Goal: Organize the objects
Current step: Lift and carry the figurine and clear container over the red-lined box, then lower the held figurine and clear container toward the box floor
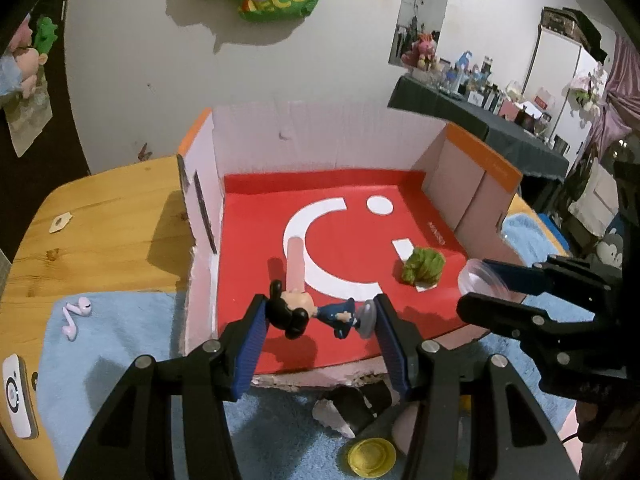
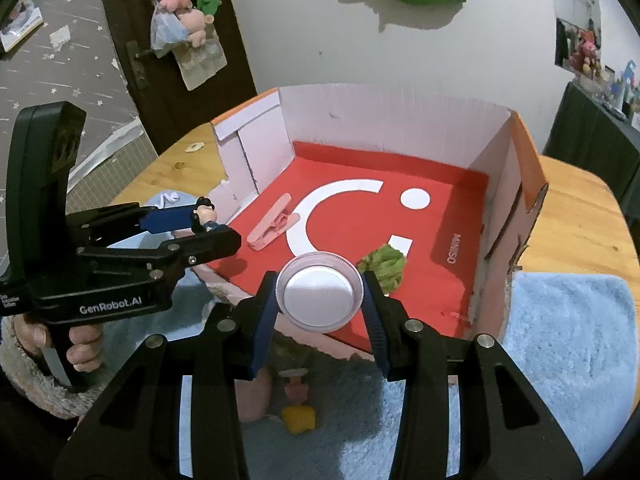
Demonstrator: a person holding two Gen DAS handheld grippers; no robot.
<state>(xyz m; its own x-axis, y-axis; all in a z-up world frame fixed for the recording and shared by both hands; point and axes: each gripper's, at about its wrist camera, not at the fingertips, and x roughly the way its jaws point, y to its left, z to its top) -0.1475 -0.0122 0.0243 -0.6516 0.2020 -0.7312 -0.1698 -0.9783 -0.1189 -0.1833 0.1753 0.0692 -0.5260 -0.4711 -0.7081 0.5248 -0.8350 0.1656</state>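
The landmark is the cardboard box (image 1: 476, 160) with a red floor, which stands on the wooden table (image 1: 108, 216). The left gripper (image 1: 320, 316) is closed on a small figurine (image 1: 308, 314) (black ears, blue clothes), lying sideways between the pads, above the near edge of the box. The right gripper (image 2: 320, 294) clamps a round clear lid (image 2: 319, 296) above the near edge too. Inside the box, a pink clip (image 2: 272, 228) lies on its left half, and a green fuzzy thing (image 2: 382, 266) lies toward its near right part. Outside the box, to its left, pink earbuds (image 1: 76, 316) lie on a blue mat (image 1: 120, 344).
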